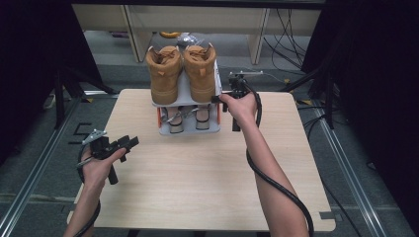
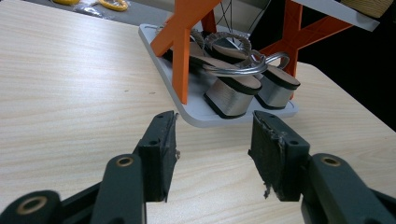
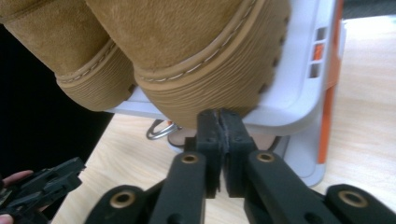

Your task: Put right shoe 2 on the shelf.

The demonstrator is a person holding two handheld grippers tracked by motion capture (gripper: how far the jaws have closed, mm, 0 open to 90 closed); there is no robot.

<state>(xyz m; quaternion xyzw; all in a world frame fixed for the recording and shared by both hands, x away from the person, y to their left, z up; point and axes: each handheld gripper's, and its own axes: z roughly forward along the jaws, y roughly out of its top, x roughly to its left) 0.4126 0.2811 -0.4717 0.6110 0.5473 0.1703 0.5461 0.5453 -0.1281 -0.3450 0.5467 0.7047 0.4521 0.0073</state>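
Note:
A small two-level shoe rack [image 1: 189, 131] with a pale base and orange struts [image 2: 180, 51] stands at the table's far middle. Two tan boots [image 1: 164, 74] [image 1: 200, 71] sit heel-first on its upper shelf [image 3: 289, 93]. A pair of silver-heeled sandals [image 2: 233, 91] lies on the lower level. My right gripper [image 1: 218, 98] is at the rack's right side, level with the upper shelf. Its jaws [image 3: 218, 126] are shut with nothing between them, just in front of the nearer boot's ribbed sole [image 3: 205, 93]. My left gripper [image 2: 212, 154] rests open low over the table's left front [image 1: 129, 143], pointing at the rack.
The wooden table [image 1: 197, 182] has open surface in front of the rack. Behind it the floor holds a yellow item [image 1: 170, 34], a plastic bag and cables [image 1: 291, 34]. Dark curtains flank both sides. A metal rail [image 1: 346, 163] runs along the floor on the right.

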